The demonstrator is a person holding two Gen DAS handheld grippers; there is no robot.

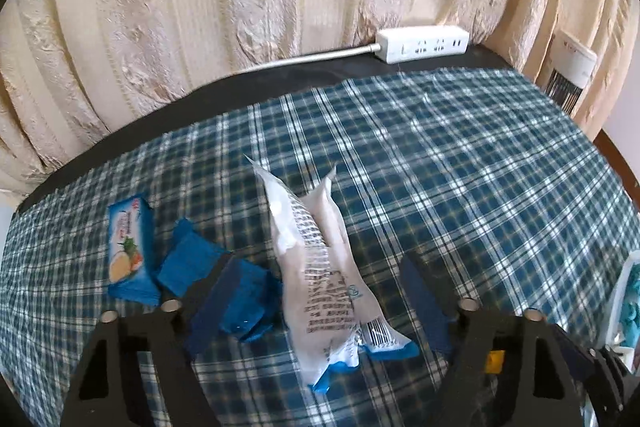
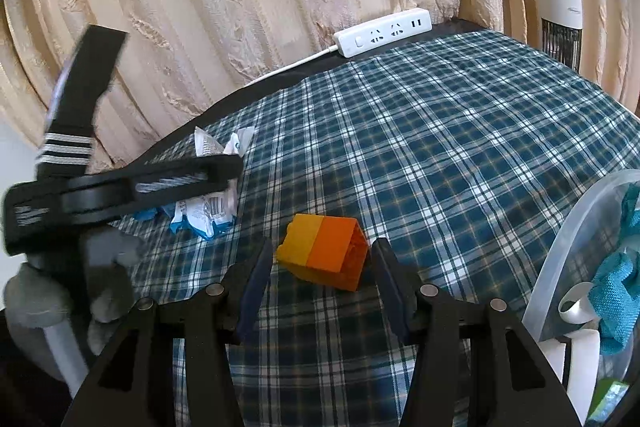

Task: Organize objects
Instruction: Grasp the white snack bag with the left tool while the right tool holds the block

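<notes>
Bin (image 2: 560, 247) cut off — contents (image 2: 616, 291) unclear.

- Soft, bright daylight filters through the cream curtain (image 1: 240, 7) at the back in both views.
- The white wrapper (image 1: 320, 259) shows mild glare on its crinkled top.
- The checked cloth (image 2: 440, 147) bends strongly toward the dark rounded corners.
- In the right view, the other gripper (image 2: 120, 183) is smeared by motion blur.
- Shadows are faint and short.
</notes>
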